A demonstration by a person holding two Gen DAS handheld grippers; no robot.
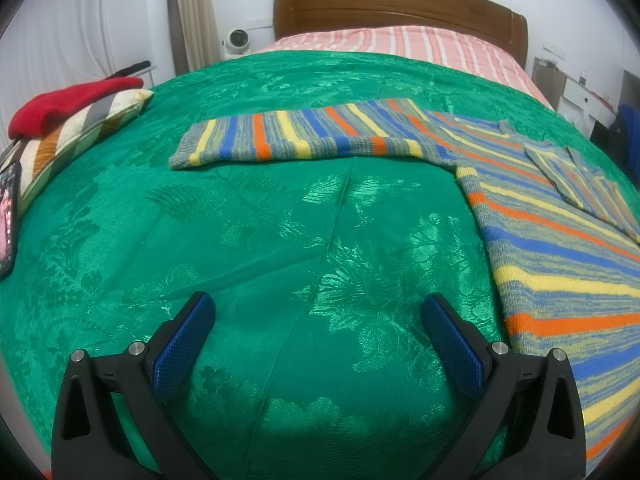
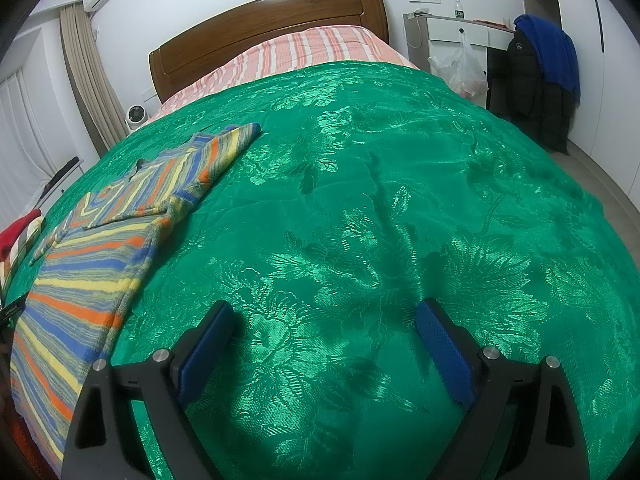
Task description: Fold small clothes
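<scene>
A small knitted sweater [image 1: 560, 240] with orange, yellow, blue and grey stripes lies flat on the green bedspread [image 1: 280, 240]. In the left wrist view its body fills the right side and one sleeve [image 1: 296, 136] stretches out to the left; the other sleeve is folded onto the chest. My left gripper [image 1: 318, 320] is open and empty, above bare bedspread to the left of the sweater's hem. In the right wrist view the sweater [image 2: 92, 264] lies at the left. My right gripper [image 2: 324, 324] is open and empty, above bare bedspread [image 2: 400, 200] to the right of the sweater.
A striped pillow [image 1: 76, 132] with a red garment [image 1: 68, 104] on it and a phone [image 1: 8, 216] lie at the bed's left edge. The wooden headboard [image 1: 400, 4] is at the far end. A desk with a plastic bag [image 2: 460, 68] and hung jackets [image 2: 544, 76] stand right of the bed.
</scene>
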